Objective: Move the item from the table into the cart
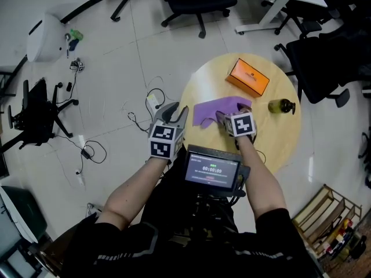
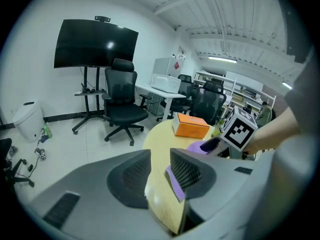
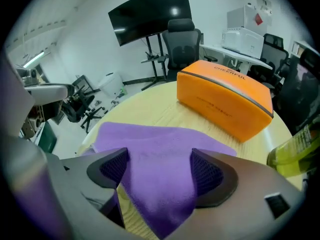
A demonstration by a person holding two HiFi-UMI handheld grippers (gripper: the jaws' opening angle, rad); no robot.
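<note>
- Right gripper (image 1: 224, 119): the jaws are held wide apart and nothing is pressed. The near fold of the purple cloth (image 1: 215, 110) is straddled and lies between the pads (image 3: 111, 168) without being clamped.
- Left gripper (image 1: 175, 113): the jaws are likewise parted and empty. Only the rim of the round table (image 1: 204, 86) is seen between them, with a corner of the cloth just beside one jaw.
- Position of the cloth: it is spread flat near the person's edge of the table. The orange box (image 1: 248, 77) lies beyond it and the bottle (image 1: 282, 106) off to the right.
- Deciding relation: the cloth lies directly under and ahead of the right claw, with its long axis running crosswise to the claw's pointing line. The right hand is judged the nearer, so a closing pinch there would be expected to gather a fold.
- No cart is identified with certainty in any view.
</note>
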